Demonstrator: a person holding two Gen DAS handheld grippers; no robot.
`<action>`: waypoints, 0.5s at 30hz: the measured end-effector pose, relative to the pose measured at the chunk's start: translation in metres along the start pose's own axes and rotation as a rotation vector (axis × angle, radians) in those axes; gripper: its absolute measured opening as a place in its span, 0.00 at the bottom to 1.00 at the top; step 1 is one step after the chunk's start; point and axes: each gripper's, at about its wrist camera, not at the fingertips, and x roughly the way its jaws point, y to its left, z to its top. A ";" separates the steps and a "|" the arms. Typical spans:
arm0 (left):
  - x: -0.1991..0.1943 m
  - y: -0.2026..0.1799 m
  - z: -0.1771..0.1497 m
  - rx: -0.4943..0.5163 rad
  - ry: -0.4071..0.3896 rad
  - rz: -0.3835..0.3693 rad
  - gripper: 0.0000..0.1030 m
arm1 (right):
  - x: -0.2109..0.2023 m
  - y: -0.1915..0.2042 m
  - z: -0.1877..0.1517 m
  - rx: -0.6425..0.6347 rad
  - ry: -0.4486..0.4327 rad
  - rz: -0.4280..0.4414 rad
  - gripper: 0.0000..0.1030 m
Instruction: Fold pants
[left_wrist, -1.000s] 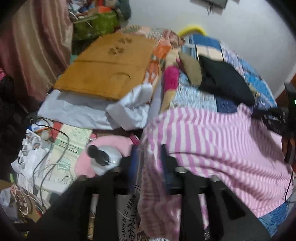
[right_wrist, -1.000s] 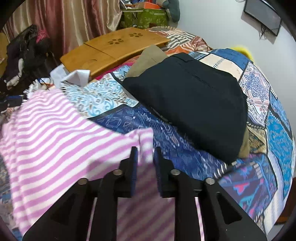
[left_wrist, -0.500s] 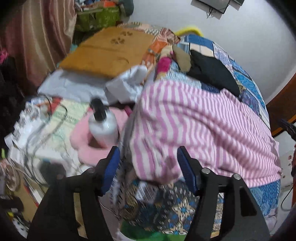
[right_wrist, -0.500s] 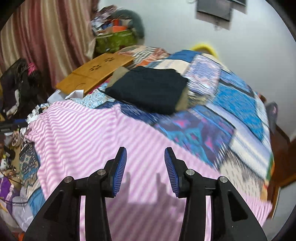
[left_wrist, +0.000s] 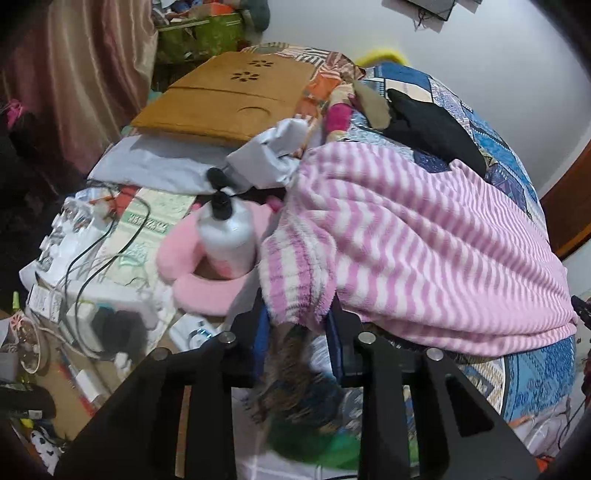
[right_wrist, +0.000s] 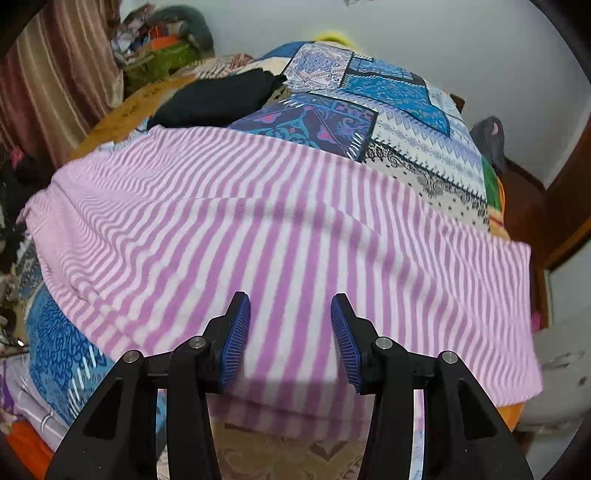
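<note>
Pink-striped pants (right_wrist: 280, 236) spread across the bed (right_wrist: 406, 122).
Left hand-held gripper (left_wrist: 297, 325), jaws just closing, seemingly pinches the pants' corner; right hand-held gripper (right_wrist: 290, 332), just widening, hangs empty above them.

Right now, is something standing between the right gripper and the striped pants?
Nothing visible does. The right gripper hangs with open jaws directly over the pink striped pants, which lie spread on the patchwork bedcover. The folded black garment lies beyond them.
</note>
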 end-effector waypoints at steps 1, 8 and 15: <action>0.000 0.004 -0.002 -0.004 0.011 -0.005 0.28 | 0.000 -0.003 -0.001 0.017 0.002 0.002 0.43; 0.016 0.007 -0.026 0.079 0.091 0.143 0.27 | -0.009 -0.014 -0.020 0.053 -0.018 -0.028 0.47; -0.030 0.004 -0.011 0.056 -0.030 0.152 0.27 | -0.024 -0.041 -0.041 0.090 -0.012 -0.121 0.51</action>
